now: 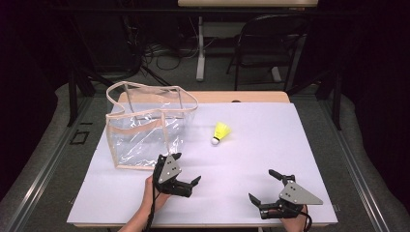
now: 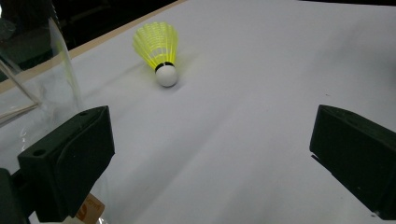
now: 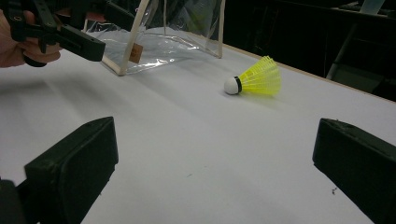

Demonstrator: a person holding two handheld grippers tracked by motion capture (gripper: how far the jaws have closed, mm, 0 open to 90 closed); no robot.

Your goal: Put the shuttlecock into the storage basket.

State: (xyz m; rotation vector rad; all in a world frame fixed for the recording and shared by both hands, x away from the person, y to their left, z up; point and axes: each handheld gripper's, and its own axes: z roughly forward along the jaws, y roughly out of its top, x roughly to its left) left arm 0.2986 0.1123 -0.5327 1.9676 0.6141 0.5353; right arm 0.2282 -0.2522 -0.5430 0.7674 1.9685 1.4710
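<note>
A yellow shuttlecock point(image 1: 220, 132) point(image 2: 160, 51) point(image 3: 256, 78) with a white cork lies on its side on the white table point(image 1: 256, 145). A clear plastic bag point(image 1: 147, 126) point(image 3: 159, 35) with beige trim stands upright at the table's left. My left gripper point(image 1: 187, 168) point(image 2: 212, 154) sits open just in front of the bag's near right corner, its jaws pointing toward the shuttlecock. My right gripper point(image 1: 263, 186) point(image 3: 215, 163) is open near the front right edge, nothing between its jaws. The right gripper view also shows the left gripper point(image 3: 70, 35) in a hand.
The table's front edge point(image 1: 203, 224) runs just behind both hands. A black chair point(image 1: 270, 43) and a table leg point(image 1: 199, 48) stand on the floor beyond the far edge. White surface stretches between the grippers and the shuttlecock.
</note>
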